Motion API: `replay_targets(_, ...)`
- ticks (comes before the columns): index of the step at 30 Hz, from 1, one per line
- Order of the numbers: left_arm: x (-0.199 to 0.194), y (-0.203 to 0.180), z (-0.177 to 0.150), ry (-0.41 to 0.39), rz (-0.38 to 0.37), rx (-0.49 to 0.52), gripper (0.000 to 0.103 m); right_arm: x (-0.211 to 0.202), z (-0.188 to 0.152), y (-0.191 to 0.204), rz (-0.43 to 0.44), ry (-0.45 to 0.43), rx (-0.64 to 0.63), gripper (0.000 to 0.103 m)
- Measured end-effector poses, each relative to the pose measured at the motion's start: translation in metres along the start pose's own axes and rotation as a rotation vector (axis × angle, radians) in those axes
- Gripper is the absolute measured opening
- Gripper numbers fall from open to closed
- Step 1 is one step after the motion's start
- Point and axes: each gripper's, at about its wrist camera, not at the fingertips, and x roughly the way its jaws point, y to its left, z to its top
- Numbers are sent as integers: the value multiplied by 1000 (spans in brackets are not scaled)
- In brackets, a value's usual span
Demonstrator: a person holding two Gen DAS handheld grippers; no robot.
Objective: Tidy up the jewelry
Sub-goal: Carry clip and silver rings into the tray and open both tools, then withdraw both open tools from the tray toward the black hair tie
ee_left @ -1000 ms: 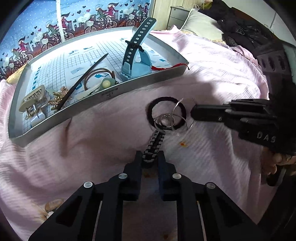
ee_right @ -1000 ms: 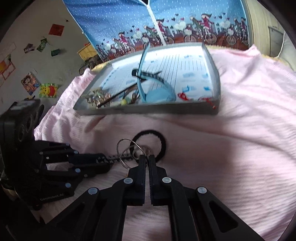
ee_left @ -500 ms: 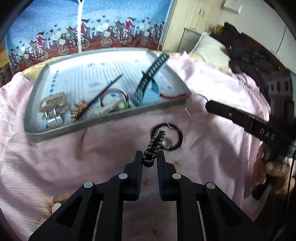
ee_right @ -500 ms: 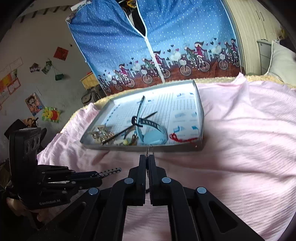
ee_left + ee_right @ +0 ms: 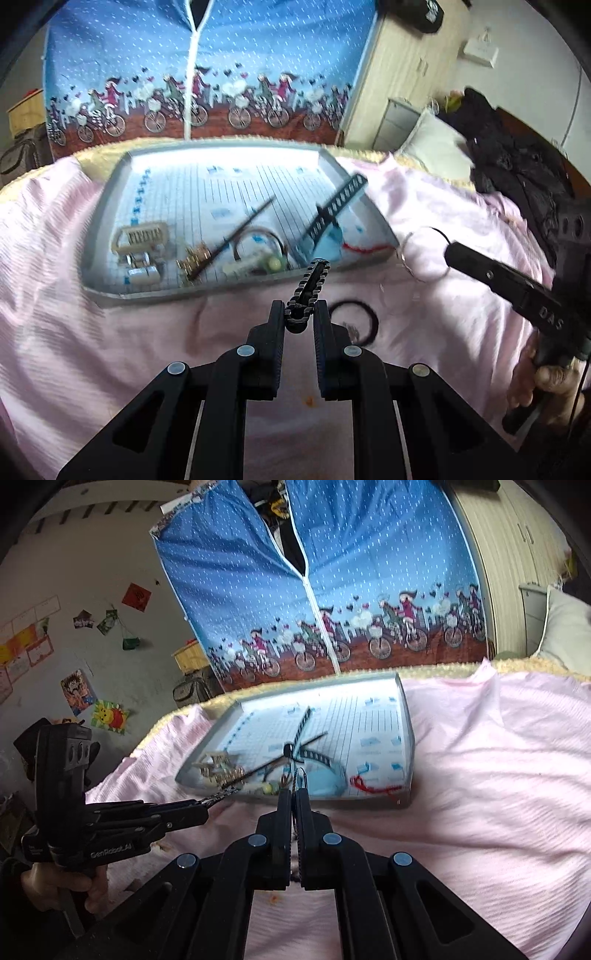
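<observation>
Pointing away from the camera toward the tray (image 5: 110, 295), one black chain bracelet (image 5: 310, 288) sticks out stiffly from the left gripper (image 5: 299, 321), its long axis running forward along the fingers and tilting slightly right, its far end over the tray's near rim. The left jaws are nearly closed, pinching the bracelet's near end. The right gripper (image 5: 293, 801) has its jaws pressed narrow on one thin wire hoop (image 5: 424, 254), which hangs in the air above the pink bedspread (image 5: 110, 369), just beside the tray's right corner; from the right wrist view the hoop shows edge-on as a thin upright sliver. One black hair tie (image 5: 354, 321) lies flat on the bedspread, partly hidden behind the left fingers. Inside the tray sit one blue watch (image 5: 332, 218) with its strap raised and slanting up to the right, one dark stick (image 5: 236, 236) lying diagonally, one red cord (image 5: 373, 784), and one beige clip (image 5: 142, 236); the smaller pieces around them are too blurred to count.
</observation>
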Motion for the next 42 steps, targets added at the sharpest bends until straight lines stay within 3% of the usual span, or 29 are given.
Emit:
replay_targets(5,9,16,19,-92,36,-79,12,3,14,0,-6,-45,22,3)
replay_targets(12,35,47,25,-75,98,-153,12,29,34,-6,-64,-99,-1,3)
replay_targets(20,51,58,20,-21,90,-168,12,61,19,-27,-107,3,23,3)
replay_targets(32,53,66,18,22,102,-216,13,71,5,-33,-142,82,5,4)
replay_targets(34,52,65,19,22,110,-212,22,72,5,-34,-146,89,5,4)
replay_targets(36,51,64,20,11,115,-210,41,72,4,-35,-149,93,4,10)
replay_targets(40,44,59,21,-3,129,-208,43,68,7,-33,-166,83,-10,31)
replay_targets(41,40,57,22,-9,133,-207,48,66,8,-32,-177,78,-18,31)
replay_targets(42,37,56,22,-16,134,-207,60,63,9,-30,-186,73,-25,33)
